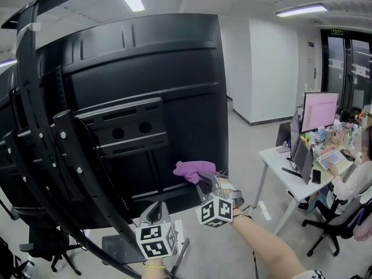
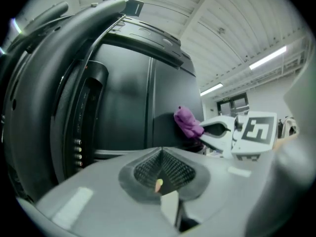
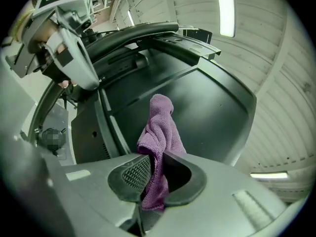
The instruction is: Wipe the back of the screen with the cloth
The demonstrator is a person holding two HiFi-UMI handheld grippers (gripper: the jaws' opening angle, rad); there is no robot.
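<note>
The big black back of the screen [image 1: 174, 68] fills the left and middle of the head view, on a curved black stand. A purple cloth [image 1: 195, 170] rests against its lower right panel. My right gripper [image 1: 204, 183] is shut on the cloth, whose free end [image 3: 160, 120] stands up against the black panel [image 3: 212, 107]. My left gripper [image 1: 156, 214] hangs lower and to the left, below the screen's bottom edge, jaws shut with nothing between them [image 2: 163, 174]. From the left gripper view the cloth [image 2: 186, 122] and the right gripper's white body [image 2: 232, 135] show to the right.
The stand's arched black bars [image 1: 40, 156] and mounting bracket [image 1: 122, 127] jut out at the left. A white desk [image 1: 296, 167] with a lit monitor [image 1: 318, 110] and clutter stands at the right, with a seated person [image 1: 360, 173] and an office chair [image 1: 337, 228].
</note>
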